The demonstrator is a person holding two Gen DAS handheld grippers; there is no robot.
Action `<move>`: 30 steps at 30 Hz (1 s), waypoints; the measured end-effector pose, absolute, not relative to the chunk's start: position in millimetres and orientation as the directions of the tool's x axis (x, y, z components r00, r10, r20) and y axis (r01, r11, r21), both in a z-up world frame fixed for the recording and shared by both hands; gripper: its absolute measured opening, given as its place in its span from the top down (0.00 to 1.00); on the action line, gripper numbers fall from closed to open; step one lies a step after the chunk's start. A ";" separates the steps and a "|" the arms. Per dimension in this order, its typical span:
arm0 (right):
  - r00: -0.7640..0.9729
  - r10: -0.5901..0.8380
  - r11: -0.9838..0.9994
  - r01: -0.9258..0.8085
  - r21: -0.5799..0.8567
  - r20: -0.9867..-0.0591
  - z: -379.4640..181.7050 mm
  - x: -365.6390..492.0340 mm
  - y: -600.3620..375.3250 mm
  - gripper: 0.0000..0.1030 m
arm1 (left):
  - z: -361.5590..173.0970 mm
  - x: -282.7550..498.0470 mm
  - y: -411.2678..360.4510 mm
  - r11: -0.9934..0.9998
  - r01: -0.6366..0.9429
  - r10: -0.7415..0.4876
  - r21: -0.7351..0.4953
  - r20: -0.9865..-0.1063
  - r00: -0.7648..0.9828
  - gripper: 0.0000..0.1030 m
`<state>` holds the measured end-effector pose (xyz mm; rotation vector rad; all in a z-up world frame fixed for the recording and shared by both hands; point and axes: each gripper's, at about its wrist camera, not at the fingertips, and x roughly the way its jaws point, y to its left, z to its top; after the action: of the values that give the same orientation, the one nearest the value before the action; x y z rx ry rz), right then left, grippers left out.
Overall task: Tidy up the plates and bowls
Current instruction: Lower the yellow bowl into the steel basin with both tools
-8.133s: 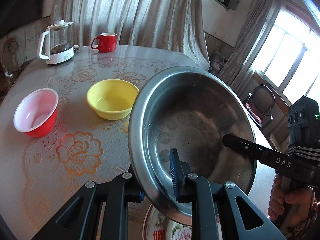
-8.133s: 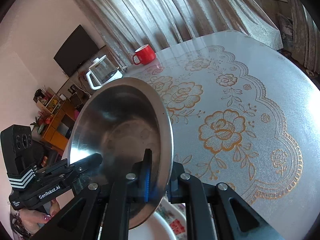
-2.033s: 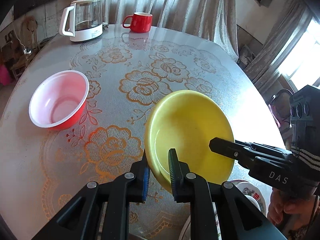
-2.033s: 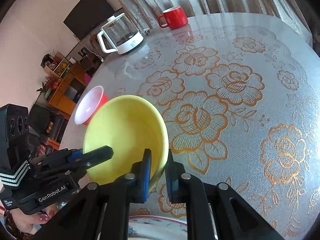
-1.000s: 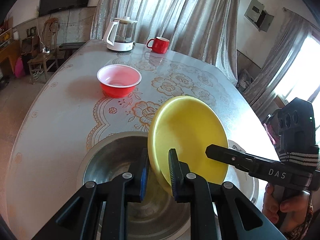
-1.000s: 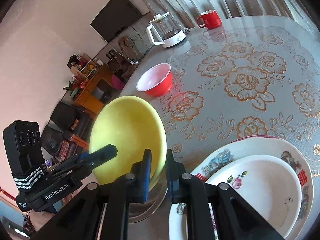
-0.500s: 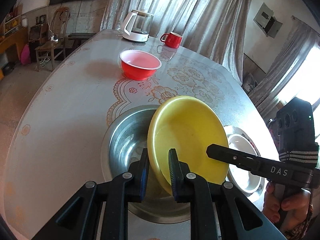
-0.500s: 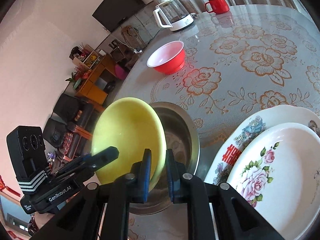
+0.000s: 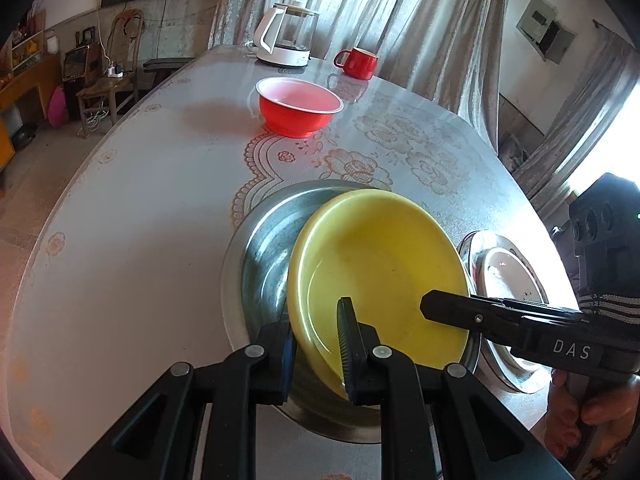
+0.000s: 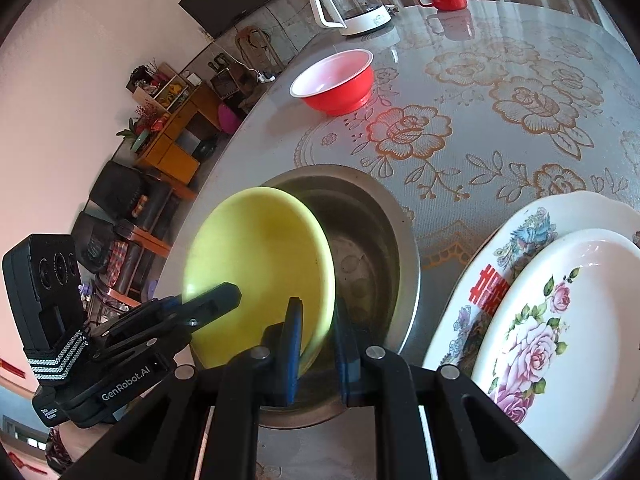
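Note:
A yellow bowl [image 9: 384, 268] sits tilted inside the steel basin [image 9: 256, 256] on the table. My left gripper [image 9: 316, 332] stands around the bowl's near left rim, jaws slightly parted. My right gripper [image 10: 318, 336] stands around the opposite rim of the yellow bowl [image 10: 256, 264], jaws also slightly parted, over the steel basin [image 10: 376, 248]. A red bowl [image 9: 298, 106] stands further back; it also shows in the right wrist view [image 10: 334, 80]. Two stacked flowered plates [image 10: 560, 300] lie right of the basin.
A glass kettle [image 9: 286, 36] and a red mug [image 9: 358, 64] stand at the table's far end. The table edge [image 9: 100, 152] drops off on the left toward chairs and cabinets. The stacked plates show partly behind my right gripper's body [image 9: 508, 276].
Both grippers have lowered the yellow bowl down into the steel basin. Both pairs of jaws have widened a little around its rim.

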<state>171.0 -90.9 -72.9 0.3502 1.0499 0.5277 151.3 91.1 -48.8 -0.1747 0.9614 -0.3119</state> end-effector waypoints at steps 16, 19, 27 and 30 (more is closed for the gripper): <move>0.399 0.460 0.885 -0.271 0.378 -0.793 -73.0 175.1 -72.5 0.80 | -53.6 155.3 79.4 0.955 0.212 -0.291 -0.207 -0.792 0.536 0.68; 0.407 0.440 0.894 -0.278 0.350 -0.800 -72.8 176.0 -70.4 0.80 | -52.7 154.5 78.7 0.953 0.215 -0.298 -0.214 -0.789 0.537 0.60; 0.428 0.406 0.909 -0.280 0.309 -0.807 -71.4 176.8 -67.5 0.81 | -45.8 150.2 75.9 0.950 0.234 -0.304 -0.204 -0.773 0.558 0.50; 0.441 0.395 0.914 -0.276 0.298 -0.806 -69.8 176.7 -68.1 0.81 | -45.1 152.1 76.3 0.951 0.240 -0.298 -0.194 -0.774 0.559 0.49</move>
<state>176.7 -68.1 -69.8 0.1289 1.0333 0.4178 152.1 76.3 -45.1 -0.0687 0.9248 -0.3177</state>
